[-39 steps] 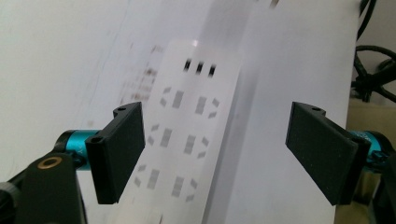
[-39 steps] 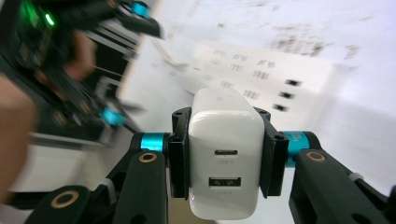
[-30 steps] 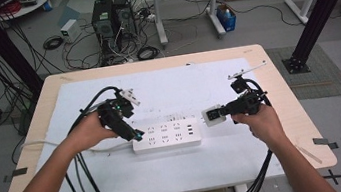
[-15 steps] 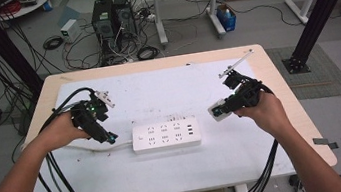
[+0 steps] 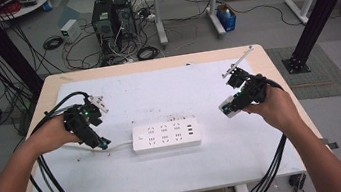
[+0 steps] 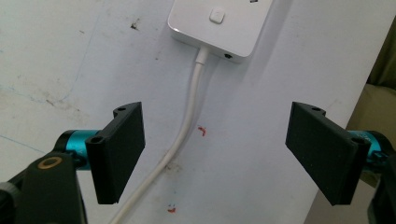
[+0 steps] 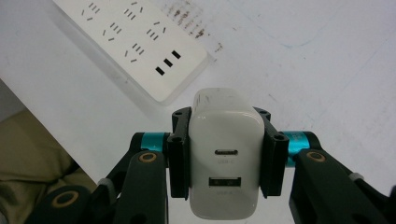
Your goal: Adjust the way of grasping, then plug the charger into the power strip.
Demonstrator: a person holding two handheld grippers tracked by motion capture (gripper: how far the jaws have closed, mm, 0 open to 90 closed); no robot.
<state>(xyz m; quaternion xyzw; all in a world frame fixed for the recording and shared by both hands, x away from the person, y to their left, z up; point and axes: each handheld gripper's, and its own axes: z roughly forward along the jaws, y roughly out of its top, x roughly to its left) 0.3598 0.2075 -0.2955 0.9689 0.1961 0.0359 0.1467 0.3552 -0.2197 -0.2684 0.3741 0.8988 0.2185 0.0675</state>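
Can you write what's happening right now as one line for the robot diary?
right gripper: shut on charger, above table | left gripper: open, over cable | power strip: nothing plugged in

White charger [image 7: 224, 158], white power strip [image 5: 165, 136], black fingers [image 6: 119, 151] with teal joints.
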